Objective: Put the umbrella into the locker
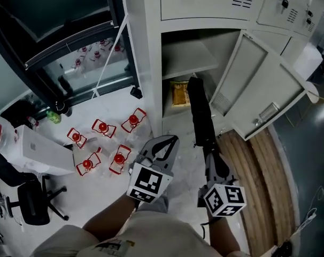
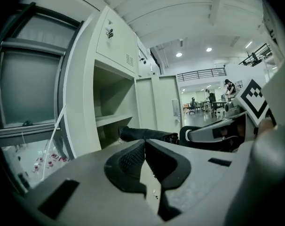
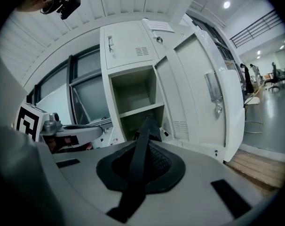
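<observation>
A black folded umbrella (image 1: 199, 111) sticks out level from my right gripper (image 1: 210, 155), which is shut on its handle end. Its far tip reaches the mouth of the open locker's (image 1: 151, 63) lower compartment, under the shelf (image 1: 186, 58). In the right gripper view the umbrella (image 3: 149, 126) runs from between the jaws toward that opening (image 3: 138, 121). My left gripper (image 1: 171, 141) hovers to the left of the umbrella, shut with nothing in it; its pads (image 2: 133, 157) meet at the tip. The umbrella (image 2: 142, 134) lies ahead and to the right of it.
The locker door (image 1: 263, 84) stands swung open at the right. A yellow packet (image 1: 179, 93) lies at the back of the lower compartment. Several red-capped clear bottles (image 1: 103, 143) lie on the floor at the left, by a white box (image 1: 39, 151) and a black chair (image 1: 28, 199).
</observation>
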